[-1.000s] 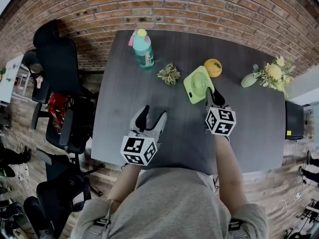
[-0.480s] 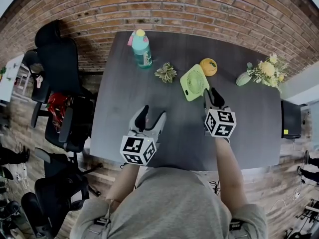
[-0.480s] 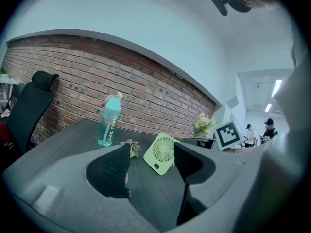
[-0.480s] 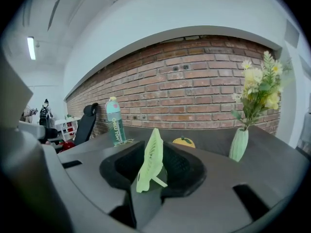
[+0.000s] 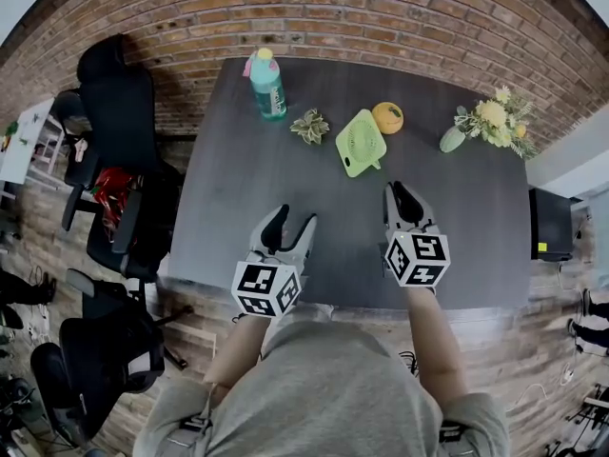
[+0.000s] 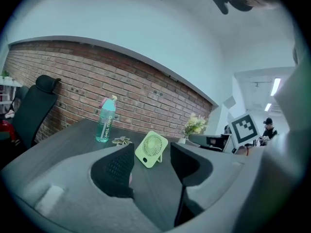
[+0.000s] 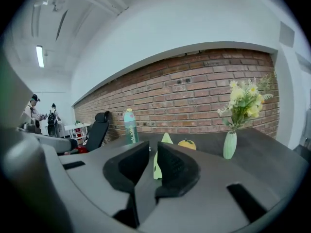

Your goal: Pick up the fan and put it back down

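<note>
Since the earlier frame the right gripper (image 5: 400,194) has drawn back toward the person and away from the small light-green square fan (image 5: 361,143), which it was touching then. The fan now stands free on the dark grey table (image 5: 238,188). The left gripper (image 5: 293,219) has shifted only a little.

From the left: black office chairs (image 5: 119,112) stand on the floor, off the table edge and to the left of the left gripper. This gripper hovers over the near part of the table. Its jaws have just been closing a little but are still wide apart, with nothing between the pads. Far ahead of it, near the red brick wall (image 5: 381,17), stands a teal plastic bottle with a pink and yellow cap (image 5: 267,86). A small green succulent plant (image 5: 310,126) sits ahead of it and slightly to the right.

The fan leans back on its stand just right of the plant. It is ahead of the right gripper, a bit to its left, and well apart from both grippers. A round orange fruit (image 5: 387,117) lies just beyond the fan's right corner.

The right gripper's jaws have just been closing too. Only a narrow gap is left, and it holds nothing; the fan shows through the gap from far away. Ahead of it to the right stands a pale green vase with yellow flowers (image 5: 490,122).
</note>
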Tool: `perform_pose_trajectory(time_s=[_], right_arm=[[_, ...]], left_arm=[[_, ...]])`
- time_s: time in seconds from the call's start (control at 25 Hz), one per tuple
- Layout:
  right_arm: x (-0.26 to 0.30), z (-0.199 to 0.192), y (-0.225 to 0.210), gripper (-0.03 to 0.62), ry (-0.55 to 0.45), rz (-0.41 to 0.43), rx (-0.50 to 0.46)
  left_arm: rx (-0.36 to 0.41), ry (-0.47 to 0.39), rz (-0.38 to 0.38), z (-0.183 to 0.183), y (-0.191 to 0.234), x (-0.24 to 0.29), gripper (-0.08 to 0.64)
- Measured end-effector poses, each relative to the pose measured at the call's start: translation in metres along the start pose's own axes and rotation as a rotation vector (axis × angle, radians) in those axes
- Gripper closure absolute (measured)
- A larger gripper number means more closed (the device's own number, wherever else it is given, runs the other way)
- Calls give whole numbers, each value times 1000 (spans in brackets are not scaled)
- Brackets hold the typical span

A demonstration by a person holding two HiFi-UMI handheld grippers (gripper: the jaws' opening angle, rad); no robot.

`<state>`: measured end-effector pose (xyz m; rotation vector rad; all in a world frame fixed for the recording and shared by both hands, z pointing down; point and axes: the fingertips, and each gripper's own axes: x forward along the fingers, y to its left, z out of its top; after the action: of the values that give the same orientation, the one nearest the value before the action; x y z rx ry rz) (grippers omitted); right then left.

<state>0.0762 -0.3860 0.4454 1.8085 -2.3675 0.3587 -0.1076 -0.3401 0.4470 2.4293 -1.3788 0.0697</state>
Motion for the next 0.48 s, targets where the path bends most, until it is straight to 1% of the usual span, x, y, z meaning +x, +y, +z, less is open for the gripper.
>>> perform_pose_trajectory(time_s=[0.28,0.48], right_arm=[[-67,-3,22,571,-47,36,-16],[-115,-9,36,588,-90,72,-30]], left_arm=[[10,-30,30,-11,-32,-35,388],[27,-68,46,-21,-62,-60,459]])
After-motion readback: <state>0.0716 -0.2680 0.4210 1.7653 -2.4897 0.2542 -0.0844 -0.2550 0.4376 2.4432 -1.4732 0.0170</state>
